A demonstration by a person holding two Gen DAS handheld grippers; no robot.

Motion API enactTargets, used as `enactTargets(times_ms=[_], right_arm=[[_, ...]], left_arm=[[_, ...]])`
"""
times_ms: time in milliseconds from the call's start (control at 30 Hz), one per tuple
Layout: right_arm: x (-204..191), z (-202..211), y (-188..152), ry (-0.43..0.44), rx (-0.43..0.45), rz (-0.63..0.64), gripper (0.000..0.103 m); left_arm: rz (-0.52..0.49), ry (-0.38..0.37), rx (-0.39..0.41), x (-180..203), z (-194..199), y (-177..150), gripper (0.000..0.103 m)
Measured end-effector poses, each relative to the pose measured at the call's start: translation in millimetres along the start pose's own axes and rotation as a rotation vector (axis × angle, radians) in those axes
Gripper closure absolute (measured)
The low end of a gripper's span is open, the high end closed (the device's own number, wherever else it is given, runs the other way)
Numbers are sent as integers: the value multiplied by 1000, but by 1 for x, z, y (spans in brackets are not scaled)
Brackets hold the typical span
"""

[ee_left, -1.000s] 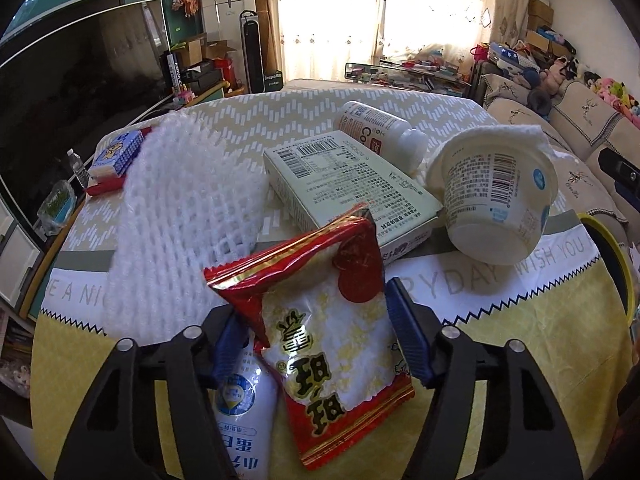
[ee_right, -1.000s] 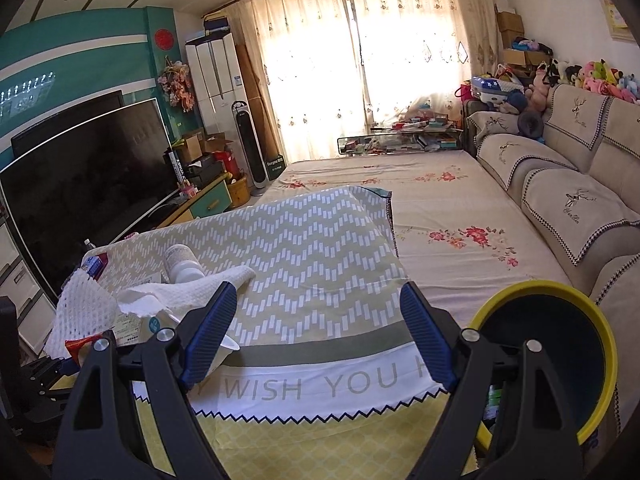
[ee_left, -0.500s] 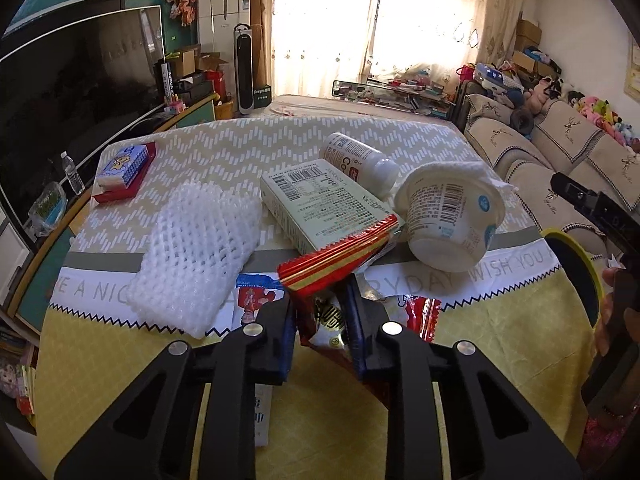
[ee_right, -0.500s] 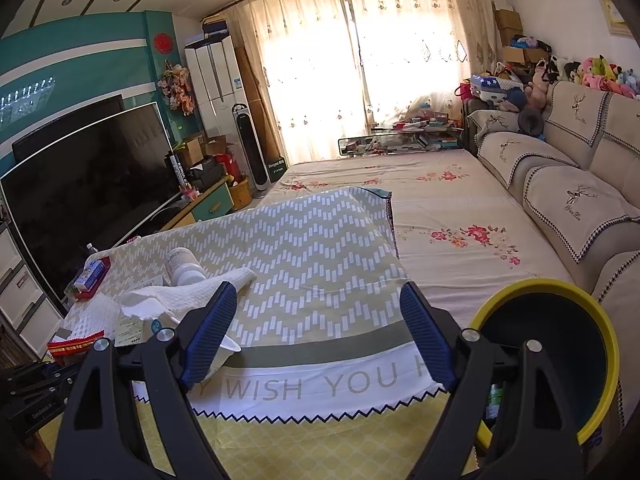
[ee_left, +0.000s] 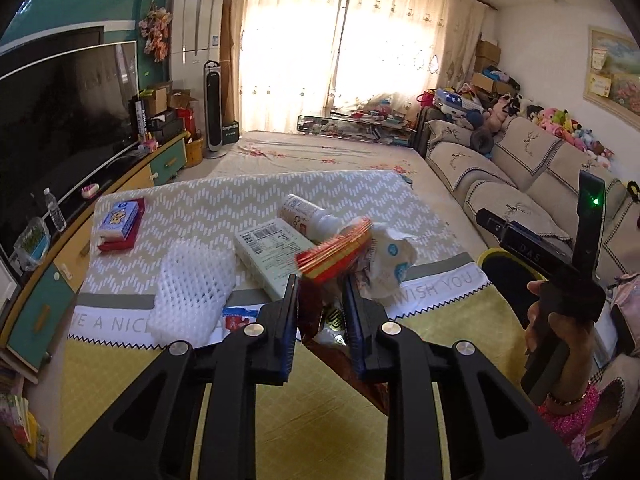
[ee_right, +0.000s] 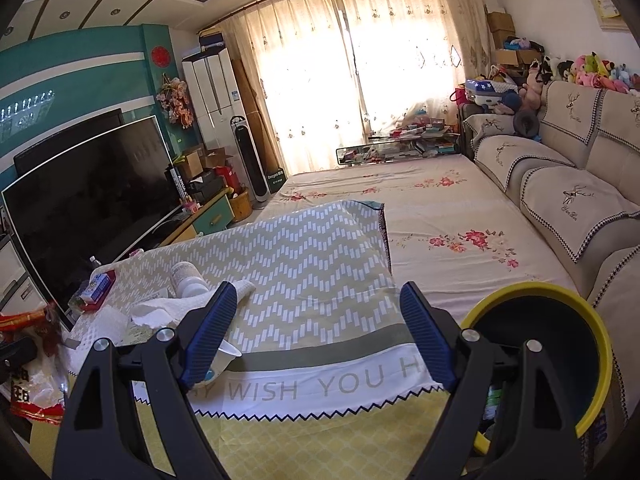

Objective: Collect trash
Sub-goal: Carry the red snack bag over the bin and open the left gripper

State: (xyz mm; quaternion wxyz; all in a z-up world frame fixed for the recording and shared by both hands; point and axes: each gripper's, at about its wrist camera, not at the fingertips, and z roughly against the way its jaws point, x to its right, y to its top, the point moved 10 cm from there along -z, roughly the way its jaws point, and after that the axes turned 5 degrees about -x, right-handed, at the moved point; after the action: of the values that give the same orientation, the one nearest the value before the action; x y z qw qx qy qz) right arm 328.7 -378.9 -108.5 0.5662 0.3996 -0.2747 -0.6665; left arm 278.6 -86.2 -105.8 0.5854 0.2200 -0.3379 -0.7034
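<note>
The left hand-held gripper (ee_left: 320, 300) is clenched on the red snack wrapper (ee_left: 334, 254), lifted off the bench (ee_left: 120, 368). The right hand-held gripper (ee_right: 316, 332) hangs released. The box (ee_left: 272, 258), bottle (ee_left: 306, 216), cup (ee_left: 390, 260) and foam net (ee_left: 192, 292) remain; the yellow-rimmed bin (ee_right: 536, 356) waits at the right.

Sunlit curtains (ee_right: 360, 68), dark television (ee_right: 88, 200), beige sofa (ee_right: 572, 200), teal wall (ee_right: 80, 76)

The left gripper (ee_left: 320, 304) is clamped on a red snack bag (ee_left: 332, 256), held above the tablecloth (ee_left: 248, 200). Beyond lie a foam net (ee_left: 196, 292), a box (ee_left: 272, 256), a bottle (ee_left: 308, 216) and a cup (ee_left: 390, 260).
</note>
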Motion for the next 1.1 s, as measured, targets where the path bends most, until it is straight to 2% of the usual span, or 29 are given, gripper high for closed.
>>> enactTargets(times_ms=[133,333,433,600,800,933,1033,1067,1100], right_arm=[[35,32,2,-87,36,9,24],[130,86,-6,-242,70,-96,24],[182,115,-14,-331,93,-168,23],[245,143,-33,-432,104,-265,23],[271,150,-46,-454,94,-295,22],[274,142,-46,-445,77,-290,22],[273,141,-47,-448,74,-289,22],[274,141,-47,-451,72,-292,22],[275,140,-48,-451,71,-294,22]], left_arm=[[-76,-53,-27,45,-16,1,81],[-142,-185,-67,122,-47,5,81],[-200,-251,-97,170,-64,4,81],[-318,-334,-112,258,-86,2,81],[-450,-366,-149,346,-120,-7,80],[-491,-364,-170,385,-141,-12,78],[-502,-350,-175,395,-155,-12,75],[-503,-345,-176,398,-159,-12,67],[-499,-340,-175,400,-163,-11,52]])
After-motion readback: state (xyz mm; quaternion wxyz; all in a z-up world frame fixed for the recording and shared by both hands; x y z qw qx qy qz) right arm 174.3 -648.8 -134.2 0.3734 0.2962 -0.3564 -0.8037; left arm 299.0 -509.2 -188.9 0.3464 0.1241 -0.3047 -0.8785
